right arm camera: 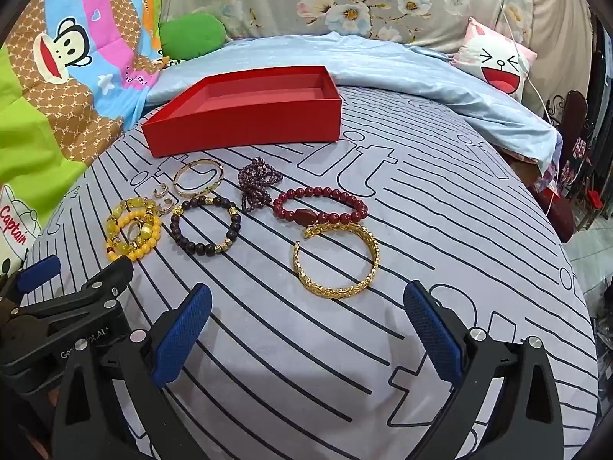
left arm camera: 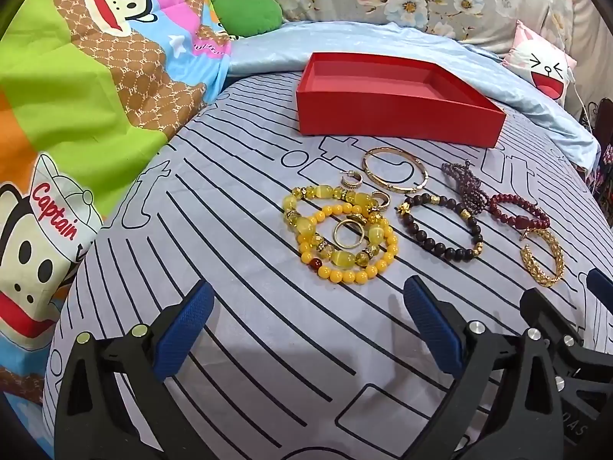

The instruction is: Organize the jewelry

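Your left gripper point(left arm camera: 306, 329) has its blue-padded fingers point(left arm camera: 183, 329) spread wide with nothing between them, held above the striped bedsheet point(left arm camera: 245, 345) and tilted down toward it. Your right gripper point(right arm camera: 306, 329) stands the same way: jaws fully apart, empty, over bare sheet. In the right wrist view, the left gripper sits just beside it at the lower left edge.

Just beyond your left fingers lies the yellow bead bracelet point(left arm camera: 345, 264), tangled with a second bracelet of larger pale yellow stones point(left arm camera: 306, 207); a gold ring point(left arm camera: 348, 234) rests inside their loops. Two small gold hoop earrings point(left arm camera: 346, 180) lie at the far side of that cluster, one touching the yellow stones. Behind them sits a thin gold bangle point(left arm camera: 394, 170), lying flat.

Just beyond your right fingers lies the open gold cuff point(right arm camera: 337, 260), flat on the sheet. Its far end touches the dark red bead bracelet point(right arm camera: 320, 205). To the left of those is the dark brown bead bracelet point(right arm camera: 207, 226) with gold spacers, and behind it a bunched strand of small purple beads point(right arm camera: 256, 184).

Farthest out, past all the jewelry, the red box point(right arm camera: 245, 122) stands open and empty on the sheet, near the blue blanket point(right arm camera: 421, 73). A cartoon monkey quilt point(left arm camera: 76, 96) lies to the left.
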{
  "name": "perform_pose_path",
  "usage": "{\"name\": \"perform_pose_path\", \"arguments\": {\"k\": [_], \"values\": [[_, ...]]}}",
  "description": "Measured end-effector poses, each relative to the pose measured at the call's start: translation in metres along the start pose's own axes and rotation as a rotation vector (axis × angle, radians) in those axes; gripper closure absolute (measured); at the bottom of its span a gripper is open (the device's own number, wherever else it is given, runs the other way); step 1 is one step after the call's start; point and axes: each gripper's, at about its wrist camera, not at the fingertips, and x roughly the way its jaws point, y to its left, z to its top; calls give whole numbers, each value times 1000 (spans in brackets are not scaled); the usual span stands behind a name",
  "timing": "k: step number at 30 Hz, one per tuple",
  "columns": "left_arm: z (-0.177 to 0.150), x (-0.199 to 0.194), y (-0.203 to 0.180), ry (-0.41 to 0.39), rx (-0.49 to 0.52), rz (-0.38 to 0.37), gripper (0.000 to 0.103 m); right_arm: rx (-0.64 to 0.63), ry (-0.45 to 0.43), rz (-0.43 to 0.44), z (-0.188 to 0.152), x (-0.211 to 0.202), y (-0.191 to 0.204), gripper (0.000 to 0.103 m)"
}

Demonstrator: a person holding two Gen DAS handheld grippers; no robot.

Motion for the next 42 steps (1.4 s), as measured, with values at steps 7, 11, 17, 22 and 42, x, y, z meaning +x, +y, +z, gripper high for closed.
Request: {"name": "perform_pose_path", "arguments": {"k": [7,11,17,22,42], "values": [[0,-3,-3,-24,2,11,8,5,5,6,-2,-3,-1,6],[-1,-4,-4,-33,3,14,8,1,0,-1,-1,-2,2,6],[-4,-8,-6,-41,5,24,8,1,-2,-1,-3,-5,-2,6],[-4,-7,-4,-27,1,13,8,0,-1,-2,-3,-6,-1,6],[-5,-6,-2,-26,2,15,8,-2,4,-4,-2,-4,-2,6]]}}
